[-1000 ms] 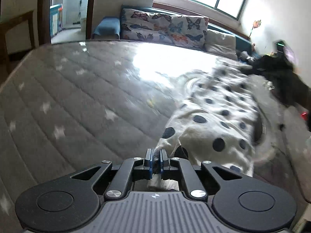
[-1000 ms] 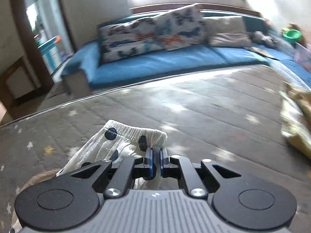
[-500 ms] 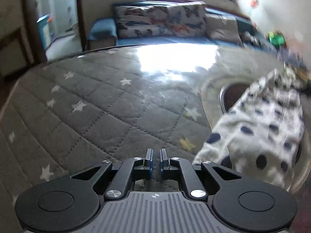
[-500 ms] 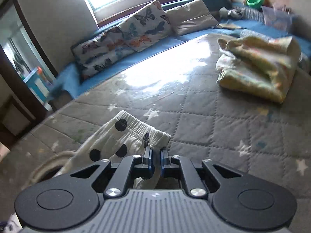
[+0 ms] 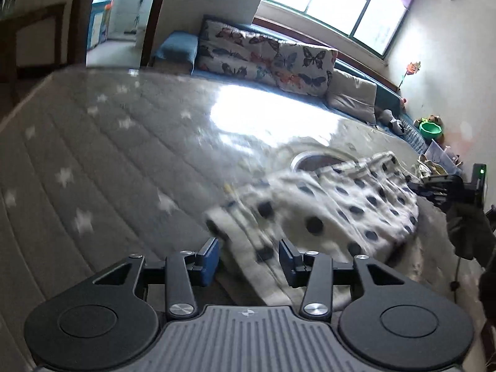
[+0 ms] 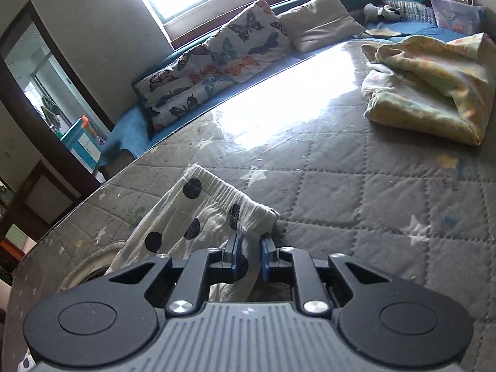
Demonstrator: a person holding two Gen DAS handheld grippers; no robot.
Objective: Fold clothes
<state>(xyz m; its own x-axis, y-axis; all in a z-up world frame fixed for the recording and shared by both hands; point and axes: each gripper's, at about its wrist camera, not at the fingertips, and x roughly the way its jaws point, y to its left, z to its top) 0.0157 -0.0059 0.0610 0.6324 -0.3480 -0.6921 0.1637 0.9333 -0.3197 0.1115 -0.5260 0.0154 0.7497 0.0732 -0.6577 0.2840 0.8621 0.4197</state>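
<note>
A white garment with dark polka dots (image 5: 334,204) lies on the grey quilted mattress (image 5: 102,161). My left gripper (image 5: 248,259) is open, with the garment's near edge lying between its blue pads; the cloth there is blurred. In the right wrist view, the garment's elastic waistband (image 6: 217,204) rises in front of my right gripper (image 6: 249,254), whose pads stand slightly apart with a fold of the cloth between them. The right gripper also shows at the left wrist view's right edge (image 5: 440,189).
A folded yellow blanket (image 6: 431,90) lies on the mattress (image 6: 372,192) to the right. Butterfly-print cushions (image 6: 217,62) and a blue sofa line the far side under the window. A round patch (image 5: 313,162) shows on the mattress beyond the garment. A doorway is at left.
My left gripper let go of the garment, then opened wide over its near edge. My right gripper's pads have parted a little around the waistband.
</note>
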